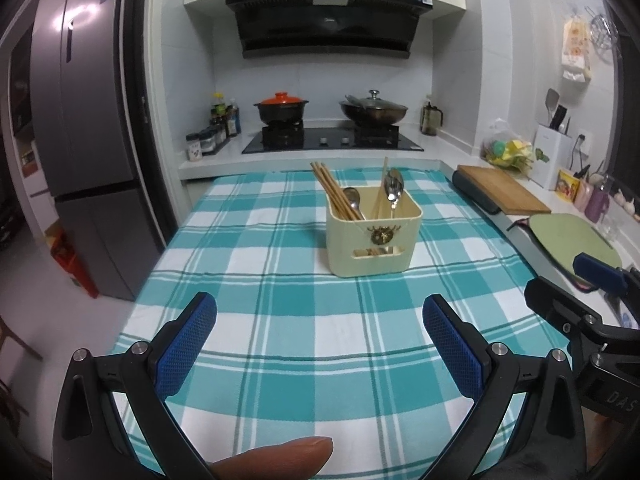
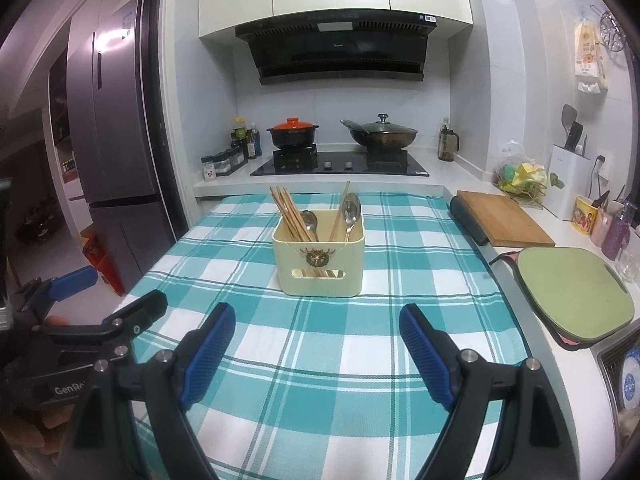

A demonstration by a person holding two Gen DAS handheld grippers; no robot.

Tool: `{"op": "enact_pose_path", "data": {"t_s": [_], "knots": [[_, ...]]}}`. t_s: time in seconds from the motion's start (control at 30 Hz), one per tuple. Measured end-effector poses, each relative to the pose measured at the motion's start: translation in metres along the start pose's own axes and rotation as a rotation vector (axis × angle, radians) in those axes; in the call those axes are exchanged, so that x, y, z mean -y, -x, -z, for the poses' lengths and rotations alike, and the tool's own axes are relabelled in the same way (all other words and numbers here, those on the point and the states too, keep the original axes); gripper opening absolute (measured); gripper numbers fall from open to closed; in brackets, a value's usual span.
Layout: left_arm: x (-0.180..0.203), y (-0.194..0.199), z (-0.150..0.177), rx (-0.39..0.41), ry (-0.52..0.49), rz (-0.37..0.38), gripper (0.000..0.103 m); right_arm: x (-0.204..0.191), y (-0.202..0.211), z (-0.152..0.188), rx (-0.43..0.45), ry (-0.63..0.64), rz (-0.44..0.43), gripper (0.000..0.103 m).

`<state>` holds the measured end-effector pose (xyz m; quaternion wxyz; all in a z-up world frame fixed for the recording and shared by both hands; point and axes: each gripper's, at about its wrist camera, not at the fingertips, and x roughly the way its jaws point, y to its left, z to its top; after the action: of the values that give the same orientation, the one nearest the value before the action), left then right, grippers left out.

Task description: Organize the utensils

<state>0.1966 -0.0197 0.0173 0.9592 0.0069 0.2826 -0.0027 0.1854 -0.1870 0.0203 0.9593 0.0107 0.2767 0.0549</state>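
A cream utensil holder (image 1: 374, 236) (image 2: 319, 258) stands on the teal checked cloth (image 1: 280, 320) (image 2: 320, 360), past the middle of the table. Several wooden chopsticks (image 1: 334, 192) (image 2: 290, 212) lean in its left side. Metal spoons (image 1: 394, 188) (image 2: 351, 210) and one more chopstick stand in its right side. My left gripper (image 1: 319, 316) hovers open over the near cloth, nothing between its blue pads. My right gripper (image 2: 317, 324) is likewise open and empty, short of the holder. Each gripper shows at the edge of the other's view.
A wooden cutting board (image 2: 502, 216) and a green board (image 2: 572, 292) lie on the counter to the right. Behind the table is a stove with a clay pot (image 2: 294, 132) and a wok (image 2: 380, 132). A fridge (image 2: 112, 140) stands left. A fingertip (image 1: 276, 458) shows at the bottom.
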Motion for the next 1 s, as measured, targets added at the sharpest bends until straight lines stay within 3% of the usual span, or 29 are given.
{"op": "enact_pose_path", "data": {"t_s": [1.0], "knots": [[-0.0067,0.0031,0.0024,0.001,0.018,-0.015,0.103,-0.0066,0.0033,0.0022,-0.010,0.025,0.002,0.086]]}}
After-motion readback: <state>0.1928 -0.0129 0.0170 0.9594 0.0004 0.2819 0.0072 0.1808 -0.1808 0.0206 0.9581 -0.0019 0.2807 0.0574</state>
